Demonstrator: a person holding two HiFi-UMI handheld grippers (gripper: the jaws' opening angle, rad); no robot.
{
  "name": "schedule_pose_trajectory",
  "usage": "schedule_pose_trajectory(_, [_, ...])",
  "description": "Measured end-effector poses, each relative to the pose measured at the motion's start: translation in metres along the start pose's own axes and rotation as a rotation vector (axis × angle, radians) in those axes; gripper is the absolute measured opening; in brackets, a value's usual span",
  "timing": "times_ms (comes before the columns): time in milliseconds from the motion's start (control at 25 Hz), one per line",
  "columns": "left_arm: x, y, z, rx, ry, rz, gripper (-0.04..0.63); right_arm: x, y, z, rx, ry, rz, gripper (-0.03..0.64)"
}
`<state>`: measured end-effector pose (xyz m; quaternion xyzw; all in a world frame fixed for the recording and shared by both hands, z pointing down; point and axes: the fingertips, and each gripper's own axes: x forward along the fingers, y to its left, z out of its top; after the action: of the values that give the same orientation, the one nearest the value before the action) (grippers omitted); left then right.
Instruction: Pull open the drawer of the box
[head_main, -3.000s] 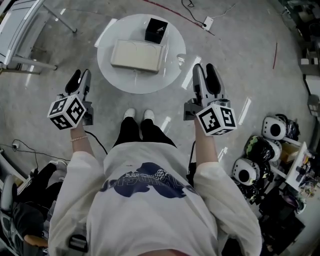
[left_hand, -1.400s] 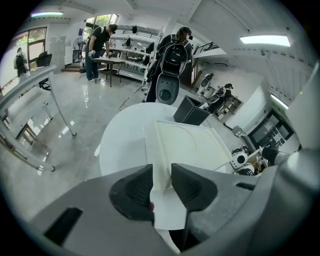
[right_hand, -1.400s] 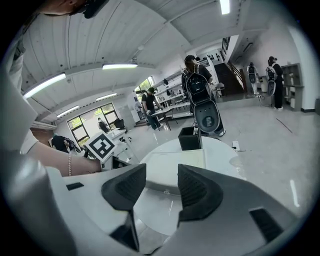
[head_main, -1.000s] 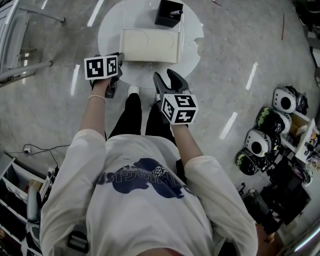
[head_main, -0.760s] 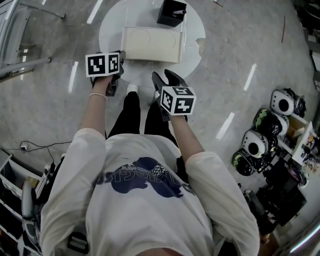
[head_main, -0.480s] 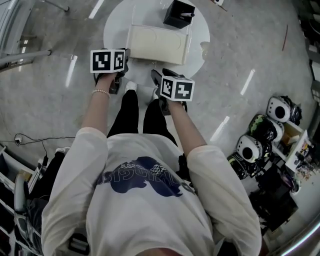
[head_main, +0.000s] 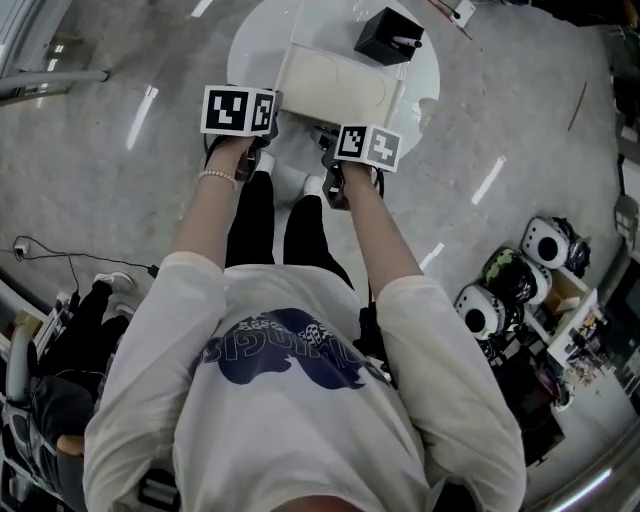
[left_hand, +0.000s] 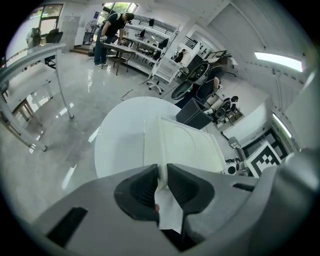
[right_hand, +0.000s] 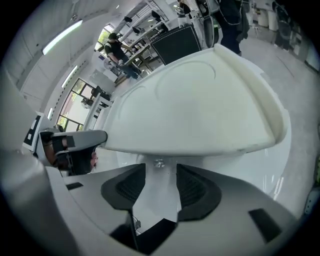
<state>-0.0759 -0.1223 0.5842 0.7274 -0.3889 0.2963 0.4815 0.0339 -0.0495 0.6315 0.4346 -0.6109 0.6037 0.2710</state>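
A cream box (head_main: 335, 82) lies on a round white table (head_main: 255, 40). My left gripper (left_hand: 161, 177) is at the box's left end, shut on the thin cream edge (left_hand: 162, 170) that runs between its pads. In the head view its marker cube (head_main: 238, 110) hides the jaws. My right gripper (right_hand: 160, 175) is low at the box's front face, open. A small metal knob (right_hand: 159, 163) under the overhanging lid (right_hand: 200, 105) sits just beyond its fingertips, untouched. Its marker cube (head_main: 368, 145) shows at the box's front.
A black box (head_main: 388, 36) stands on the table behind the cream one. Helmets (head_main: 500, 290) and gear crowd the floor at the right. A cable (head_main: 60, 262) lies on the floor at the left. The person's legs (head_main: 270, 225) stand against the table's near edge.
Both grippers have moved forward from the table's near edge to the box. The left one now holds its left edge and the right one is at its front.
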Motion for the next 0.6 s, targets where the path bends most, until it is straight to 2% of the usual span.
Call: schedule_pose_trajectory(600, [-0.002,0.001,-0.001,0.003,0.013,-0.004,0.067,0.021,-0.004,0.003,0.081,0.042,-0.018,0.132])
